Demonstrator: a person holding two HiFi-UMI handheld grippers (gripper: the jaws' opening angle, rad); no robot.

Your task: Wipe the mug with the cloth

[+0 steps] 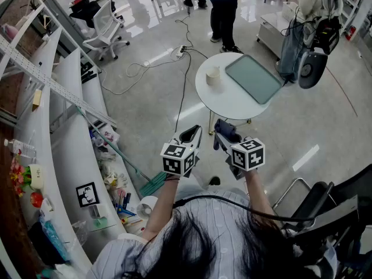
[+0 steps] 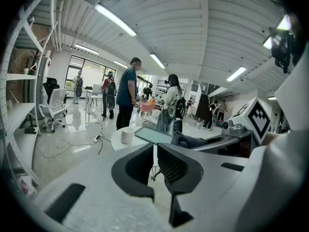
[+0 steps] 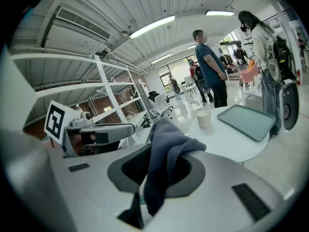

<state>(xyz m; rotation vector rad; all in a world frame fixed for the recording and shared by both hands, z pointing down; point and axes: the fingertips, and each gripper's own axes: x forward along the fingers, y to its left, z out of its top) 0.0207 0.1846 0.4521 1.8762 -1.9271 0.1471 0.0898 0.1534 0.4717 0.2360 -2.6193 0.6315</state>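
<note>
Grey-blue soft cloth (image 3: 166, 151) hangs pinched between the fingers (image 3: 192, 180) of the right gripper (image 3: 161, 166). One fold humps over the right-hand finger and a tail droops toward the camera. Left gripper (image 2: 154, 164): fingers drawn nearly together, slim gap only, nothing between them. Both grippers are held in the air side by side, on the near side of the round white counter (image 1: 232, 106), not over it.

Small cream mug (image 1: 213, 74) stands upright on the far-left part of the counter. It is near a flat grey-green tray (image 1: 254, 78) on its right but not touching it. Neither gripper touches the mug.

Progress, as judged: cloth is in hand, so that part is done. Mug is not yet held, the cloth is well apart from it, and there is no wiping contact. Left to do: close the distance, steady the mug, likely with the left gripper once it opens, then rub the cloth over it.

Views compared: head view alone gives the layout, with the grippers short of the counter and the mug's place on it. Right gripper view alone shows the grip on the cloth plainly; from the head view the cloth is a dark lump. Left gripper view alone shows that gripper's gap is bare. Bystanders (image 1: 224, 4) stand beyond the counter.
</note>
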